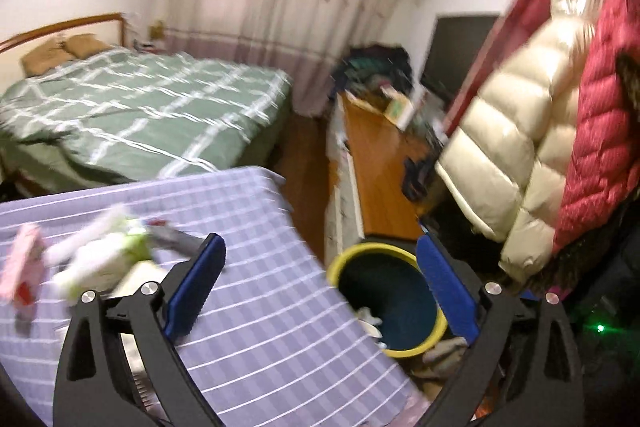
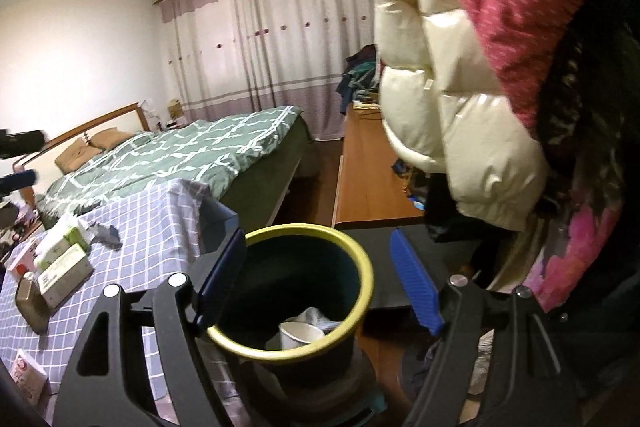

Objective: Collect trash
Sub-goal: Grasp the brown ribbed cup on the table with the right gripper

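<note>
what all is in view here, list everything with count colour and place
trash bin: one, dark with a yellow rim, on the floor beside the table, white trash inside
table: one, lilac checked cloth, left of the bin
packets and boxes: several, white, green and pink, on the table's left part
bed: one, green checked cover, behind the table
pillows: two, brown, at the bed's head
curtain: one, pink and white, on the far wall
wooden cabinet: one, orange-brown, behind the bin
puffer jackets: two, cream and red, hanging at right
left gripper: black with blue pads, open, empty
right gripper: black with blue pads, open over the bin
</note>
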Tool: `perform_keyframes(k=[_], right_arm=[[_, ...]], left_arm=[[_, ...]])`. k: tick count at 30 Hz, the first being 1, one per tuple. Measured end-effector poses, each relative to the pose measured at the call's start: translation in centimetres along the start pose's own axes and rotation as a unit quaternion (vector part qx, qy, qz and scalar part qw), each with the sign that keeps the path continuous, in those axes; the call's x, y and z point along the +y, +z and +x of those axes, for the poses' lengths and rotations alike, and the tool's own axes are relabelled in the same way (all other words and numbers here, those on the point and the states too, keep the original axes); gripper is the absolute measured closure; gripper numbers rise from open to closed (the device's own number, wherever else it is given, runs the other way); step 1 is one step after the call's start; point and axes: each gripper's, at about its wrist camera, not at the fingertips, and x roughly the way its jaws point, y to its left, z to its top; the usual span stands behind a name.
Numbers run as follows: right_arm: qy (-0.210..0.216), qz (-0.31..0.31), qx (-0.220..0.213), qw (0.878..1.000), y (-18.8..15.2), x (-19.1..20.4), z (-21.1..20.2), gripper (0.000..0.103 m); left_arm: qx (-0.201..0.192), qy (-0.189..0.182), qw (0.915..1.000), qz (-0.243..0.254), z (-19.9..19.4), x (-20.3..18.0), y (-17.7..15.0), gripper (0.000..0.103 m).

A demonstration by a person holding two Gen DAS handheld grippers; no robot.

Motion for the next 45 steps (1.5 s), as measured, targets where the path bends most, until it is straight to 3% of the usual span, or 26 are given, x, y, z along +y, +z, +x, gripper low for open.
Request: perform_keyframes(k=[4, 8, 12, 18, 24, 30, 40, 45], right_arm=[[0.022, -0.016, 0.005, 1.0, 0.0, 2.5, 0.0, 0.03], [0.051, -0.039, 0.014, 0.998, -0.1, 6.0, 0.1, 0.03], [0.095, -0.062, 0.038, 0.993, -0.5, 9.9, 0.6, 0.03], [0.161, -0.103, 0.06, 0.98, -1.3, 16.2, 0.8, 0.03], [0.266, -0.157, 0.105, 0.945, -2.7, 23.6, 0.9, 0.03], [0.346, -0.192, 0.139, 0.908, -3.7, 29.2, 0.6, 0.031], [0.368, -0.21, 0.242, 0.873, -5.3, 32.4, 4.0, 0.049], [0.373, -0.211, 0.257, 0.866, -6.3, 33.3, 4.5, 0.059]], left_arm=[[-0.048, 0.048, 0.9974, -0.024, -5.4, 5.1, -1.2, 0.005], [-0.086, 0.114, 0.9892, -0.032, -10.0, 9.6, -2.9, 0.005], [-0.119, 0.195, 0.9724, -0.049, -13.6, 15.1, -5.5, 0.005], [-0.145, 0.279, 0.9465, -0.074, -15.7, 22.1, -9.1, 0.005], [-0.138, 0.276, 0.9423, -0.13, -16.5, 26.4, -11.0, 0.005], [-0.155, 0.295, 0.9327, -0.138, -17.6, 26.5, -12.1, 0.005], [-0.143, 0.292, 0.9365, -0.13, -16.9, 25.3, -11.7, 0.005], [-0.134, 0.291, 0.9387, -0.128, -16.2, 25.2, -11.7, 0.005]])
